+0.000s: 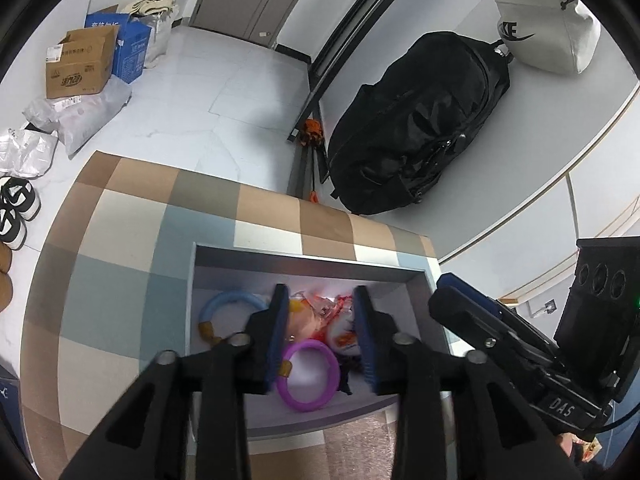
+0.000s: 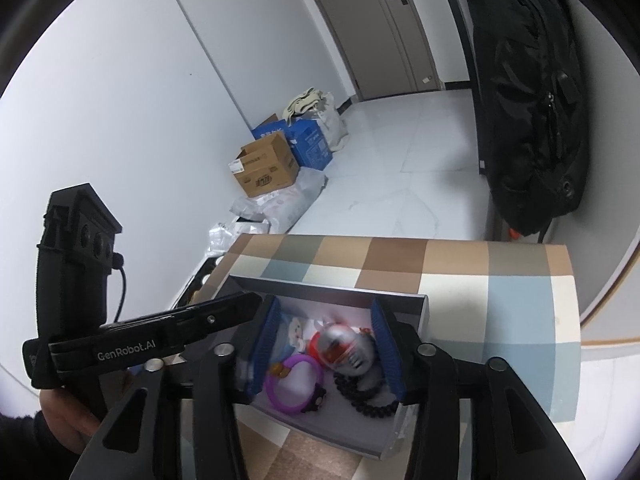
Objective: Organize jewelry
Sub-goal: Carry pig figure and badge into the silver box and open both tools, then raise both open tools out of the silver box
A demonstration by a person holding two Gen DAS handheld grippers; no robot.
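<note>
A grey open box (image 1: 200, 280) sits on a checked cloth and holds the jewelry. In the left wrist view it contains a light blue bangle (image 1: 230, 306), a purple bangle (image 1: 308, 376) and orange-and-white packets (image 1: 326, 322). My left gripper (image 1: 320, 336) hangs over the box, open; the packets lie between its blue pads, untouched. The right wrist view shows the purple bangle (image 2: 294, 386), a black bead bracelet (image 2: 368, 400) and a round silver-and-red piece (image 2: 346, 350). Above that piece my right gripper (image 2: 326, 348) stands open, holding nothing.
The checked cloth (image 1: 120, 264) covers a small table that ends just beyond the box. A black backpack (image 1: 420, 120) leans on the wall behind. Cardboard boxes (image 1: 80, 60), plastic bags and shoes lie on the floor at left. A hand (image 2: 64, 420) holds the left gripper's handle.
</note>
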